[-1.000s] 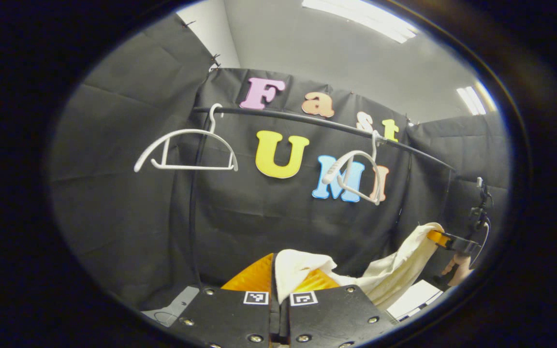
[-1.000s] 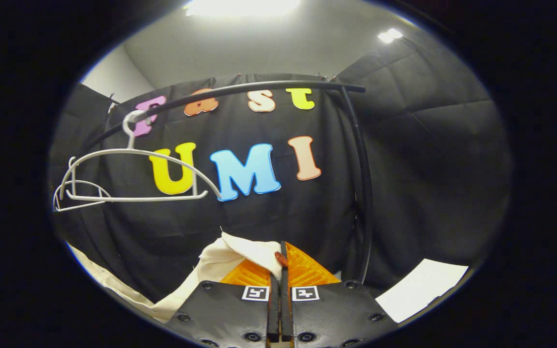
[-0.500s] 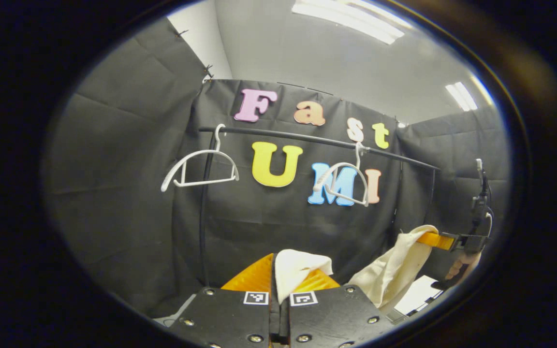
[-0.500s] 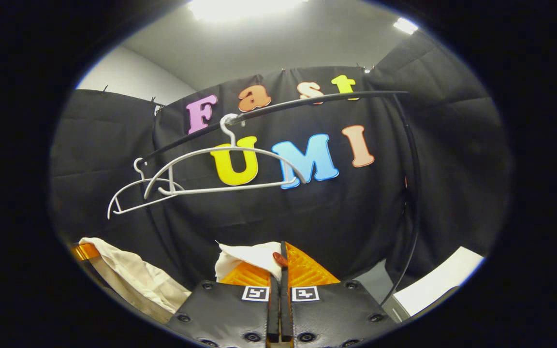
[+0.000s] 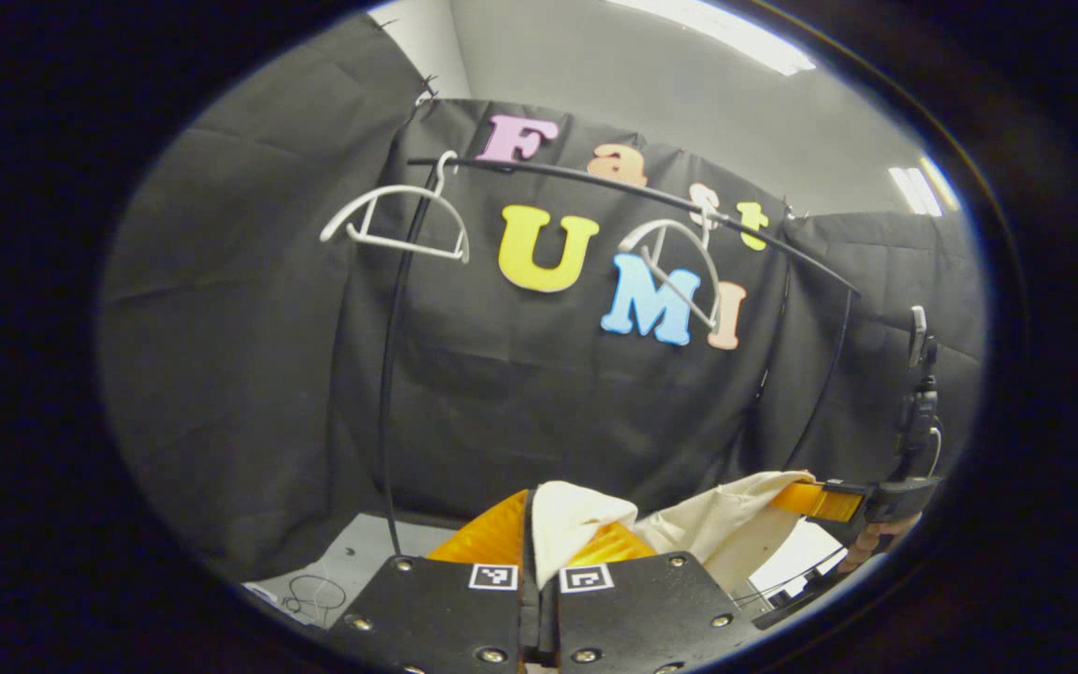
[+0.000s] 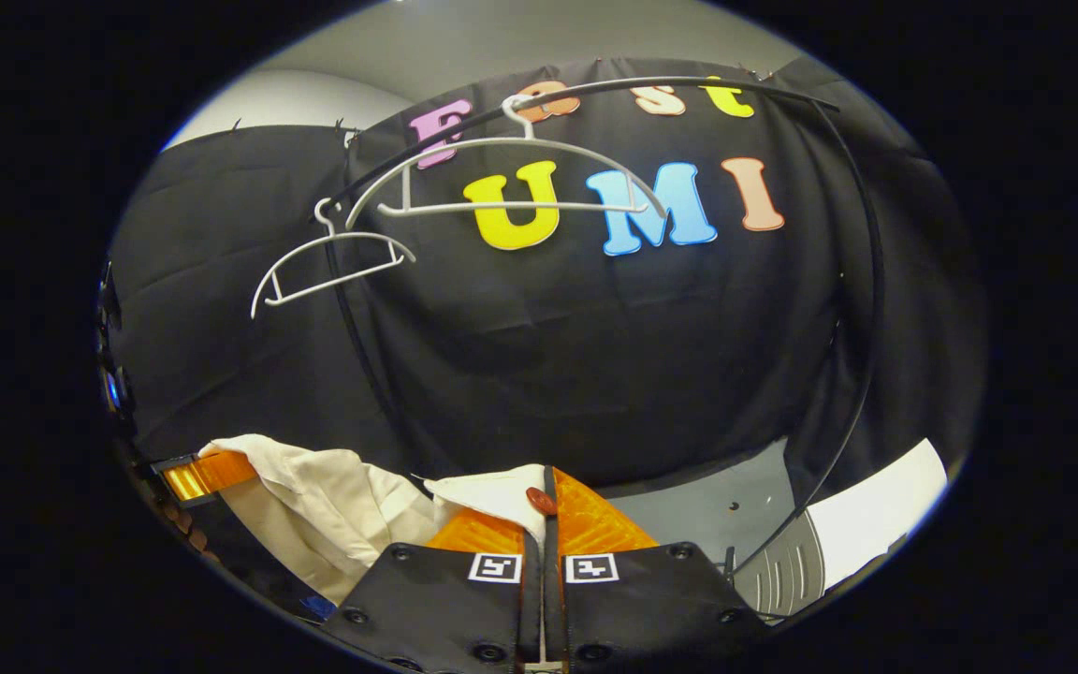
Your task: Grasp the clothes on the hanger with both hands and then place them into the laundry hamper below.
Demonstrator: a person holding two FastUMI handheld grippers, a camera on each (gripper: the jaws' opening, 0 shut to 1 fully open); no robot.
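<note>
Jaws pinch garment (image 5: 576,520); right shows button (image 6: 536,500).

- Cream garment (image 5: 726,524) partly tucked behind the left gripper (image 5: 539,538) body, so lower half hidden; same deal in the right gripper view, cloth (image 6: 333,510) dropping behind the right gripper (image 6: 544,520).
- Hand (image 5: 876,541) on the far gripper cut off at the lower right edge.
- Pale ribbed thing (image 6: 787,571) at the lower right, sliced by the edge, can't tell what.
- Thin loop (image 5: 314,592) on the floor, too small to call.
</note>
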